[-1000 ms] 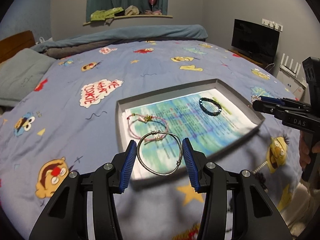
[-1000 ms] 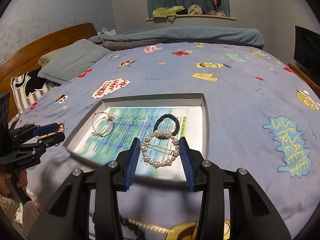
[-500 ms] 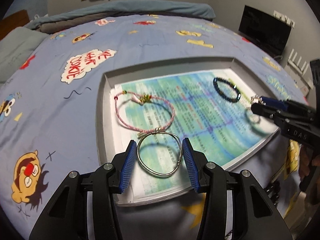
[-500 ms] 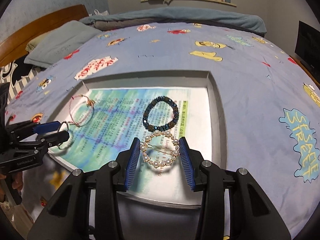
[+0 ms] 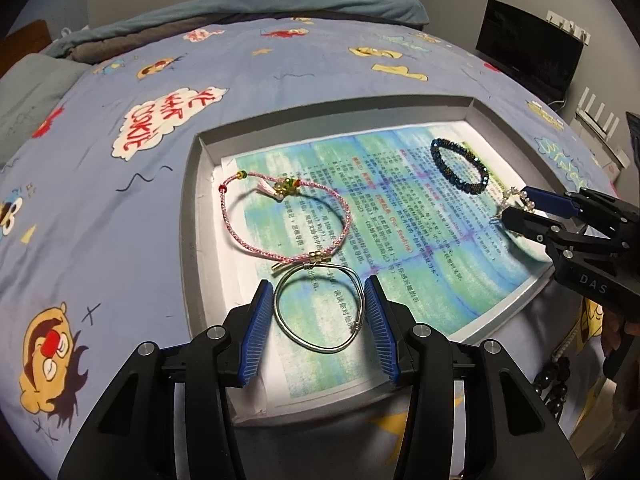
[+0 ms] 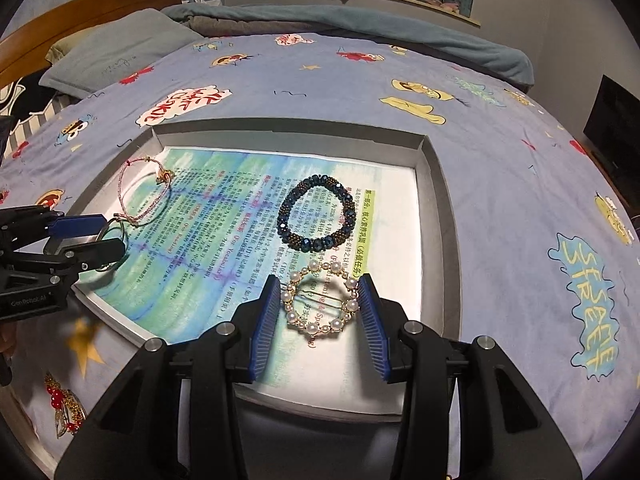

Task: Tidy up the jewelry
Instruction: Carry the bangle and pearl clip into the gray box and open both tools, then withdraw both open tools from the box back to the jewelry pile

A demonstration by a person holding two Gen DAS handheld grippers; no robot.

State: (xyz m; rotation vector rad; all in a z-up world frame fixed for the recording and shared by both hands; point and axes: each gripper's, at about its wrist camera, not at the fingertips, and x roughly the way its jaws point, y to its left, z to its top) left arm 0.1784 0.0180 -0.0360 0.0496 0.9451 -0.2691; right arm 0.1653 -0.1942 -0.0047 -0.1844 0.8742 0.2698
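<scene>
Pinching a thin silver wire bangle (image 5: 320, 309) between half-spread blue pads, the left hand-held gripper (image 5: 319, 322) hangs over the shallow grey tray (image 5: 191, 216), beside a pink braided cord bracelet (image 5: 285, 220).

Right view: the right hand-held gripper (image 6: 319, 311) clamps a round pearl-and-gold brooch (image 6: 320, 298) near a dark blue beaded bracelet (image 6: 317, 212).

Home bedroom: bed (image 6: 280, 80) with cartoon-print cover, pillow (image 6: 120, 52), wooden headboard (image 6: 80, 8) (curtained window behind).

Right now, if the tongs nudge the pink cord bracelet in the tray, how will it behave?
Likely floppy: the pink cord bracelet lies in an uneven loop on the tray. Probably light, sliding on the printed paper. Its small beads might snag.
</scene>
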